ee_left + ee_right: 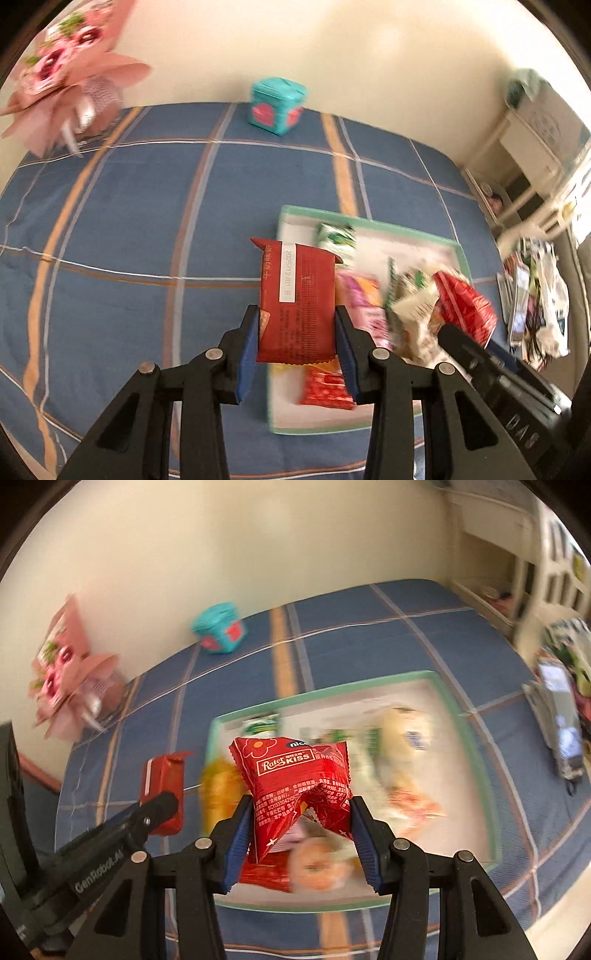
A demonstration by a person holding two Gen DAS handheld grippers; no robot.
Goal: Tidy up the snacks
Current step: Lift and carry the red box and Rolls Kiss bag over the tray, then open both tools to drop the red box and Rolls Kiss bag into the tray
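Observation:
My left gripper [297,332] is shut on a flat dark-red snack packet [297,295] with a white date strip, held above the left edge of a white tray with a green rim [458,247]. My right gripper [301,825] is shut on a crumpled bright-red snack packet [299,790], held over the same tray [458,716]. Each gripper shows in the other's view: the right one [458,332] with its red packet [465,306], the left one [159,805] with its dark-red packet [164,786]. Several blurred snack packets [365,295] lie in the tray.
The tray rests on a blue plaid bedcover [147,221]. A teal box [277,105] sits at the far edge by the wall, a pink bouquet [70,74] at the far left. A pile of packets and a phone [532,295] lie to the right; shelving [535,155] stands beyond.

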